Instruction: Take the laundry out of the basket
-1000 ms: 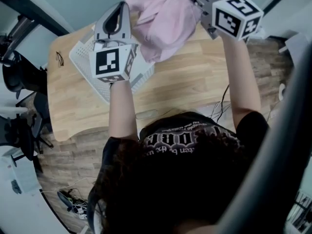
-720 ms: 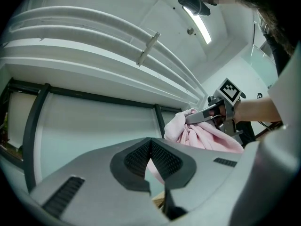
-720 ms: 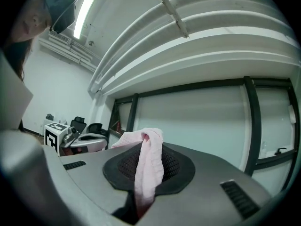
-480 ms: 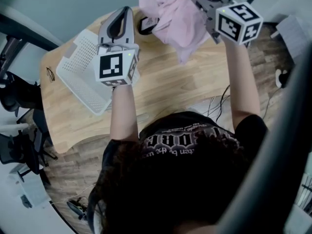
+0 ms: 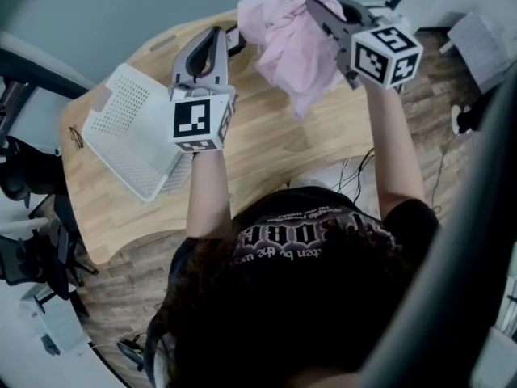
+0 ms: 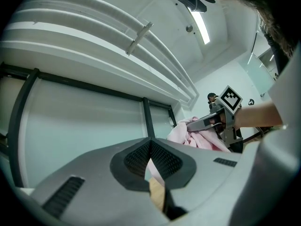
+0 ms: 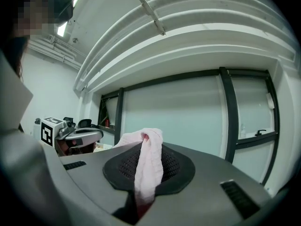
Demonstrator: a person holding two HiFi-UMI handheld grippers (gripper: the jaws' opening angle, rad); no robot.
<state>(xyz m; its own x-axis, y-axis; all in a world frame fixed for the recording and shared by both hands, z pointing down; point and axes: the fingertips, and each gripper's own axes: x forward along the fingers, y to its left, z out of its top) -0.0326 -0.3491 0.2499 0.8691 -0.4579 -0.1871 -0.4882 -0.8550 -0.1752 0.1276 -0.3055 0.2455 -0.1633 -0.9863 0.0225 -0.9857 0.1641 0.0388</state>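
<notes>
Right gripper view shows my right gripper point(image 7: 148, 145) with jaws pinching the pink garment point(image 7: 146, 175), right of the white basket point(image 5: 129, 136); my left gripper point(image 6: 150, 144) has jaws pressed together, empty.

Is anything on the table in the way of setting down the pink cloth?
Nothing visible does: the pink cloth hangs from the right gripper over bare table; the basket lies off left.

White print on black shirt point(image 5: 311, 233) unreadable, no other legible text
</notes>
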